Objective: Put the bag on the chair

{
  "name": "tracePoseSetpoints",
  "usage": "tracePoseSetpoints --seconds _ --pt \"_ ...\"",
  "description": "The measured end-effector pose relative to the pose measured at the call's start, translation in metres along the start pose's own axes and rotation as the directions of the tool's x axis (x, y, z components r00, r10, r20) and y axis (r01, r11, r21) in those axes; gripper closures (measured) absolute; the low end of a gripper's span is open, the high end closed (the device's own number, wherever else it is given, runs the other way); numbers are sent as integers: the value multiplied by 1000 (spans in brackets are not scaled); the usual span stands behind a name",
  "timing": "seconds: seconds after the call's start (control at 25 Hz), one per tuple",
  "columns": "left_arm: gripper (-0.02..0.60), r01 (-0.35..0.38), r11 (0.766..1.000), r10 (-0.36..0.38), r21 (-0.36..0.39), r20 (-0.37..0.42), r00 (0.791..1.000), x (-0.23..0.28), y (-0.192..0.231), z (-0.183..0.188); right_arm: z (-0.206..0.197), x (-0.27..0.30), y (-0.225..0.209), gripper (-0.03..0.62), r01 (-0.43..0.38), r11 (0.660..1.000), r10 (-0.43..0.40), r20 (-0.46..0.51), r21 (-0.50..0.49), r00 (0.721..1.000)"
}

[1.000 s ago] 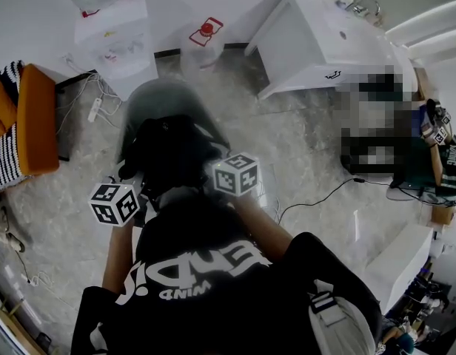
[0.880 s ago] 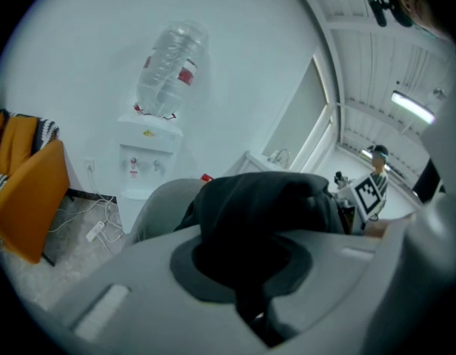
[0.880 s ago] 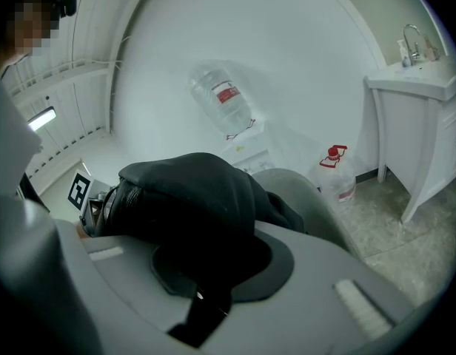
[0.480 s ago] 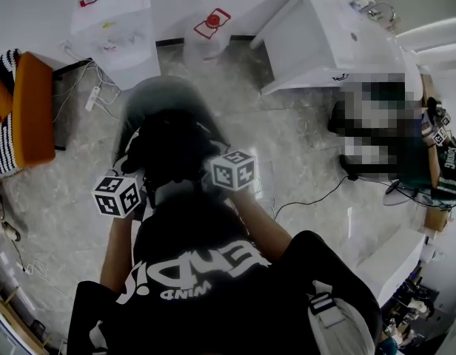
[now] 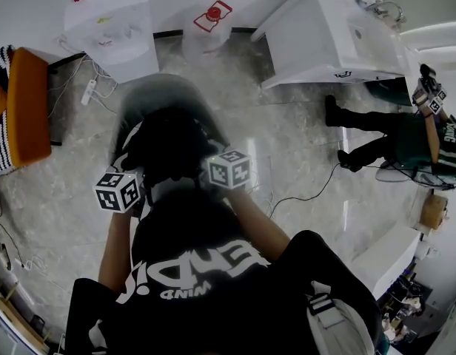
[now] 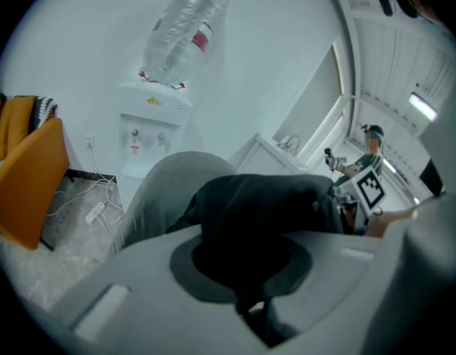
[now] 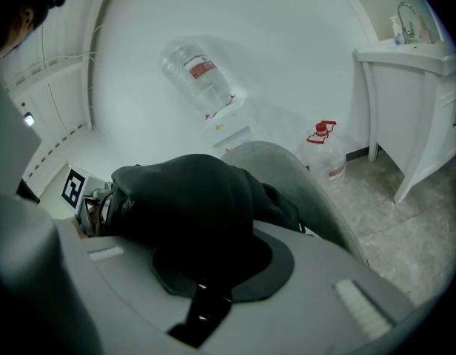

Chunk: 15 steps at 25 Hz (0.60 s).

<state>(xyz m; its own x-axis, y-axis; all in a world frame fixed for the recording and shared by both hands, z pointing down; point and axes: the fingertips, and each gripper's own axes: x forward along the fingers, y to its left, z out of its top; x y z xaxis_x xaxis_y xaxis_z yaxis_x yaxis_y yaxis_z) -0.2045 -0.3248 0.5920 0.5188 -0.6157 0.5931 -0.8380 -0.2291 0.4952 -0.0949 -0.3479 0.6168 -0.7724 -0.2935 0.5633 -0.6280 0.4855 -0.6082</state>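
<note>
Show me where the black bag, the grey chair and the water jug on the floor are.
black bag (image 5: pixel 169 143), head view, middle of its top.
grey chair (image 5: pixel 155 93), head view, bare backrest beyond the bag.
water jug (image 7: pixel 327 160), right gripper view, clear body under the red cap.

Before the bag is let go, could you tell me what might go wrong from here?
1. The left gripper and right gripper pinch only the near edge of the black bag, so its bulk could sag or slip free.
2. Whether the bag rests on the seat of the grey chair is hidden. Releasing now might let it tumble to the floor.
</note>
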Motion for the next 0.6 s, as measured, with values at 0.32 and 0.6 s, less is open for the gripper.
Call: tracePoseSetpoints --seconds 0.32,0.6 --pt "549 7 1000 -8 -17 -34 999 15 15 -6 -9 11 -9 559 13 999 -12 -35 33 999" --pt "548 -1 999 -1 -33 -66 998 22 26 -20 -22 21 -18 557 31 999 -28 -80 39 996"
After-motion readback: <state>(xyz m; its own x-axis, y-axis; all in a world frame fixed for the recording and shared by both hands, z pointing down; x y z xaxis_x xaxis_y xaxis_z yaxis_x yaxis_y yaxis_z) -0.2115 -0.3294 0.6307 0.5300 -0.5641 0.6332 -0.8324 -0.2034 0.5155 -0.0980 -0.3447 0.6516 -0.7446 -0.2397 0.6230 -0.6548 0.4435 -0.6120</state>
